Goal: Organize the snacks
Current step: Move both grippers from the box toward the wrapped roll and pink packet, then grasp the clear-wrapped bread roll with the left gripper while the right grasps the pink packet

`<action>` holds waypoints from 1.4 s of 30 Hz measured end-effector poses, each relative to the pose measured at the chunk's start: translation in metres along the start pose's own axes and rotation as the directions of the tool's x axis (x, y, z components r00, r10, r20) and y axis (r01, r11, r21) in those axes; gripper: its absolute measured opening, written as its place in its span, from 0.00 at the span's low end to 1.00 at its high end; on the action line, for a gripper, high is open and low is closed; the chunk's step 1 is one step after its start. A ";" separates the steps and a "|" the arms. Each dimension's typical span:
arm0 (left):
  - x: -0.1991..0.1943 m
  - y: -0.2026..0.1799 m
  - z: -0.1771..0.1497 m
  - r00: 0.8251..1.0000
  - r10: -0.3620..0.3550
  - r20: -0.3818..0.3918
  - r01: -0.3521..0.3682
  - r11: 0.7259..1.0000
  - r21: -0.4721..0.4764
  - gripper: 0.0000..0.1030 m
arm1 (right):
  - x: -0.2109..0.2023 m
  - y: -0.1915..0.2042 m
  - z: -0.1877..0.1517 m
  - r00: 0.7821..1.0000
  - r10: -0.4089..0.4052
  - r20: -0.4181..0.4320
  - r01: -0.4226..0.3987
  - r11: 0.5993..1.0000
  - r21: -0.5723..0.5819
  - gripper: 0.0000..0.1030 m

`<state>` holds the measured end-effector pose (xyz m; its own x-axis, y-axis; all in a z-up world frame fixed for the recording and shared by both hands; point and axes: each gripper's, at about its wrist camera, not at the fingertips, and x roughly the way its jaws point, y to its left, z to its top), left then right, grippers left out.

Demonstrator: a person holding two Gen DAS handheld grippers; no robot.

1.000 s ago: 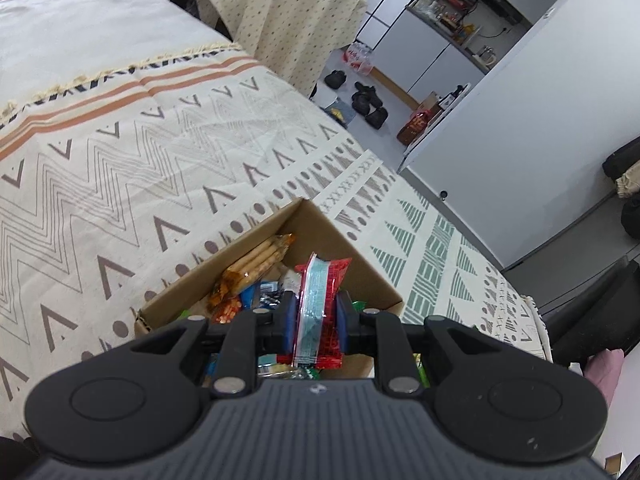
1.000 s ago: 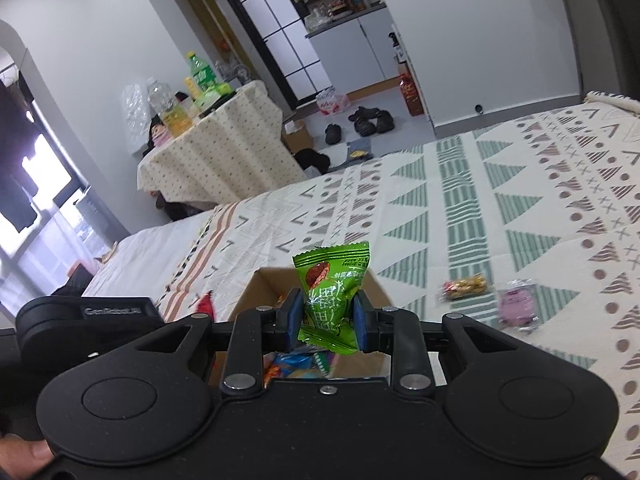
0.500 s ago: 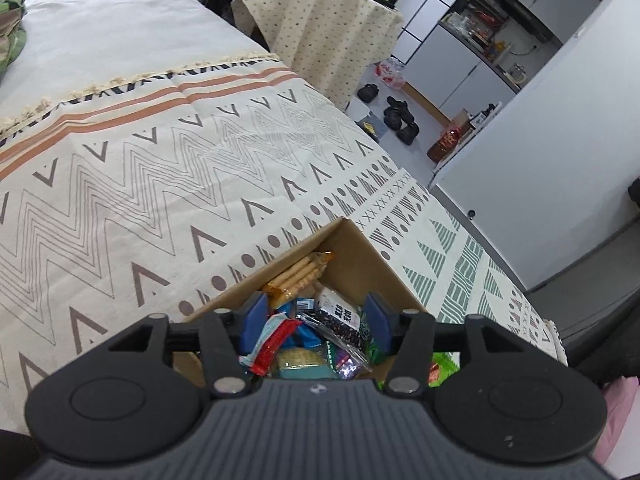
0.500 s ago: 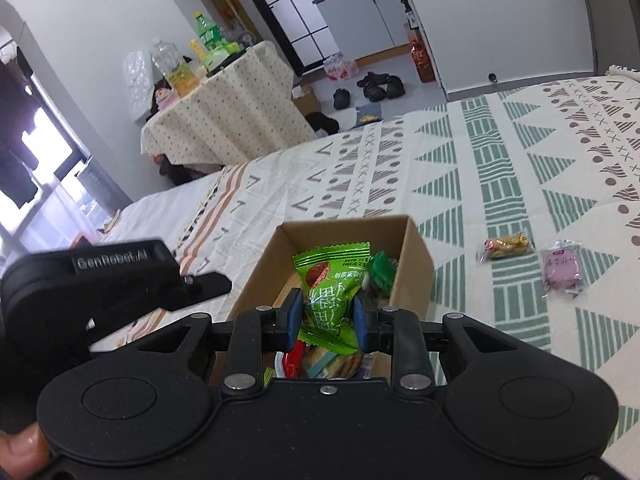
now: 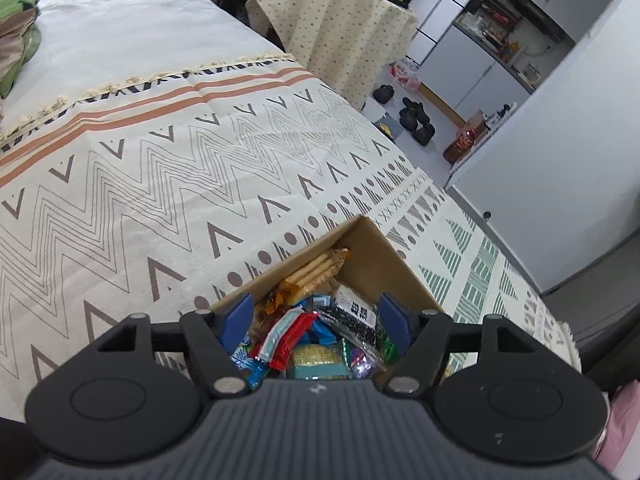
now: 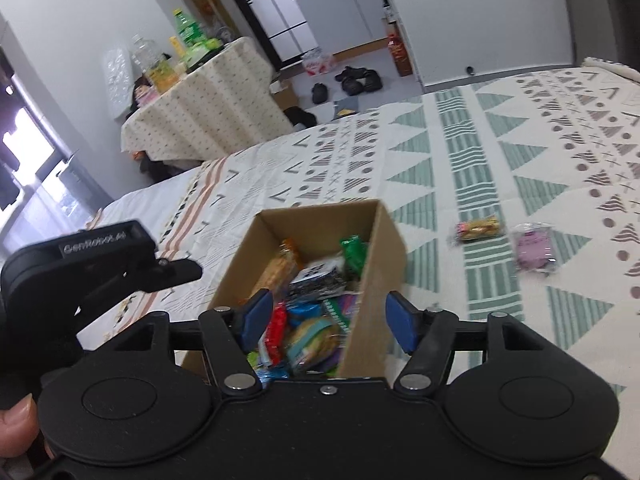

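The left gripper (image 5: 316, 316) hangs over the open brown cardboard box (image 5: 384, 248), and its blue-padded jaws stand wide apart with nothing between them. The right gripper (image 6: 328, 320) is also spread wide and empty, above the same cardboard box (image 6: 390, 240). The box sits on a cream bedspread with zigzag and triangle patterns (image 5: 160, 184) and is full of wrapped snacks: a clear pack of biscuit sticks (image 5: 316, 270) leans in the far corner, a red and light-blue packet (image 5: 286, 334) lies near the left pad, and a black-and-white speckled packet (image 5: 354, 314) lies near the right pad. In the right view a green packet (image 6: 354, 252) rests against the box wall. Two snacks lie on the bedspread, well apart from the box: a small gold and red candy (image 6: 478, 229) and, just beside it, a pink wrapped sweet (image 6: 534, 248). The body of the left gripper in the right view bears white writing, too blurred to read surely. Behind the bed stands a table with a dotted cloth (image 6: 208, 116) carrying bottles.
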<state>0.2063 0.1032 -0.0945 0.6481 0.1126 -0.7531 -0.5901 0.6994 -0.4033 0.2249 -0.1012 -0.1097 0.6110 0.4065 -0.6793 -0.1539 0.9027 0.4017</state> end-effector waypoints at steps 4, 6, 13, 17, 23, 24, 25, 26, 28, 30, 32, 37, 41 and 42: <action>0.004 -0.011 -0.009 1.000 -0.011 -0.022 0.012 0.999 0.038 0.76 | -0.004 -0.019 0.000 0.999 -0.040 0.004 0.040 0.999 0.019 0.63; 0.005 -0.018 -0.015 1.000 -0.006 -0.028 0.008 0.998 0.062 0.82 | -0.007 -0.029 -0.001 0.998 -0.059 0.005 0.059 0.998 0.021 0.64; 0.008 -0.043 -0.033 0.999 -0.016 -0.040 0.022 0.990 0.142 0.84 | -0.015 -0.062 -0.001 0.995 -0.097 0.013 0.096 0.994 0.045 0.65; 0.010 -0.058 -0.044 0.998 -0.028 -0.048 0.037 0.979 0.201 0.87 | -0.018 -0.079 0.000 0.995 -0.102 0.024 0.100 0.993 0.055 0.65; 0.014 -0.083 -0.061 0.995 -0.065 -0.078 0.085 0.956 0.282 0.89 | -0.016 -0.106 0.001 0.993 -0.110 0.032 0.107 0.992 0.074 0.65; 0.014 -0.088 -0.064 0.995 -0.066 -0.079 0.087 0.950 0.301 0.89 | -0.016 -0.110 0.002 0.994 -0.109 0.032 0.106 0.991 0.079 0.65; 0.015 -0.093 -0.066 0.995 -0.065 -0.079 0.087 0.945 0.317 0.89 | -0.016 -0.114 0.002 0.994 -0.107 0.032 0.104 0.991 0.083 0.65; 0.016 -0.096 -0.067 0.995 -0.065 -0.081 0.088 0.941 0.326 0.89 | -0.015 -0.117 0.002 0.994 -0.105 0.032 0.102 0.991 0.084 0.65; 0.019 -0.102 -0.069 0.994 -0.065 -0.089 0.092 0.938 0.334 0.89 | -0.014 -0.123 0.003 0.994 -0.103 0.031 0.100 0.992 0.079 0.66; 0.022 -0.108 -0.070 0.994 -0.056 -0.091 0.083 0.937 0.339 0.89 | -0.013 -0.130 0.005 0.995 -0.096 0.030 0.094 0.993 0.073 0.66; 0.024 -0.113 -0.070 0.995 -0.048 -0.092 0.077 0.938 0.339 0.89 | -0.012 -0.137 0.007 0.995 -0.090 0.031 0.088 0.994 0.072 0.66; 0.027 -0.135 -0.067 0.998 -0.030 -0.053 0.049 0.918 0.394 0.89 | -0.009 -0.153 0.012 0.996 -0.077 0.040 0.075 0.996 0.057 0.70; 0.034 -0.155 -0.070 0.999 -0.021 -0.037 0.035 0.902 0.431 0.89 | -0.002 -0.167 0.014 0.997 -0.072 0.039 0.069 0.996 0.055 0.70; 0.036 -0.160 -0.071 0.999 -0.020 -0.037 0.034 0.899 0.436 0.89 | 0.000 -0.170 0.014 0.997 -0.068 0.037 0.066 0.996 0.058 0.70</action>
<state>0.2904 -0.0547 -0.0940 0.6412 0.0723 -0.7639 -0.2984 0.9407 -0.1614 0.2622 -0.2569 -0.1696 0.6485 0.3388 -0.6816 -0.0683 0.9178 0.3912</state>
